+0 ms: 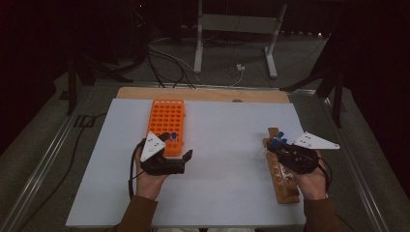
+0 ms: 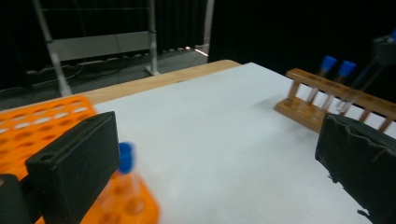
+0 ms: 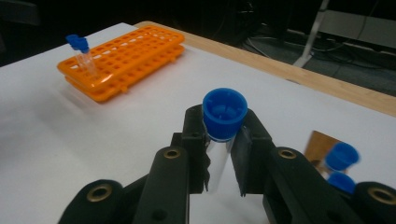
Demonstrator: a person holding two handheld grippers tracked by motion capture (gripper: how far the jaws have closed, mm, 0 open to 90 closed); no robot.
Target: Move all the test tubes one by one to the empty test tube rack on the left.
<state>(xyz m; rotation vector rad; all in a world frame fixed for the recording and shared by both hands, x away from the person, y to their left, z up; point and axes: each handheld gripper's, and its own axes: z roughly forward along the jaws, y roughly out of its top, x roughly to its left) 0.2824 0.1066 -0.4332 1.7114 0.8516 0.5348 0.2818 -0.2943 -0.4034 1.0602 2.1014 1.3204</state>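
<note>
My right gripper (image 3: 223, 140) is shut on a clear tube with a blue cap (image 3: 224, 113), gripped just under the cap. In the high view this gripper (image 1: 276, 148) hovers over the far end of a wooden rack (image 1: 281, 181). Two more blue-capped tubes (image 2: 328, 64) stand in that rack (image 2: 306, 108). My left gripper (image 1: 176, 147) is open at the near end of an orange rack (image 1: 167, 118), with nothing between its jaws. One jaw reaches over the orange rack (image 2: 37, 121) beside a blue-capped tube (image 2: 125, 157) that stands in it.
A white sheet (image 1: 217, 164) covers the table, with a bare wooden strip (image 1: 203, 94) along the far edge. Behind the table are a metal stand (image 1: 237, 29) and cables (image 1: 169, 63) on the floor. The two racks stand well apart on the sheet.
</note>
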